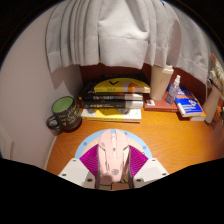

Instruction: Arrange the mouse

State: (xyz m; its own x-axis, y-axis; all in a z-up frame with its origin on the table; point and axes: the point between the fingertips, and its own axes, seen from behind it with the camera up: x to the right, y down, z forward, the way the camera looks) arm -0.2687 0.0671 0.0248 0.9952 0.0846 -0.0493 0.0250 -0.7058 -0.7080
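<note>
A pale pink mouse (112, 150) lies lengthwise between my two fingers, its nose pointing away from me. My gripper (112, 160) is shut on it, with the magenta pads (91, 160) pressed against both of its sides. Beneath and just ahead of the mouse, the rim of a round light-blue mouse mat (90, 139) shows on the orange wooden desk (170, 135). The mouse's rear end is hidden by the gripper body.
A green mug (65, 112) stands beyond the fingers to the left. A stack of books (112, 101) lies straight ahead, with a white bottle (161, 82) behind it. A blue box (189, 106) sits to the right. Grey curtains (110, 35) hang at the back.
</note>
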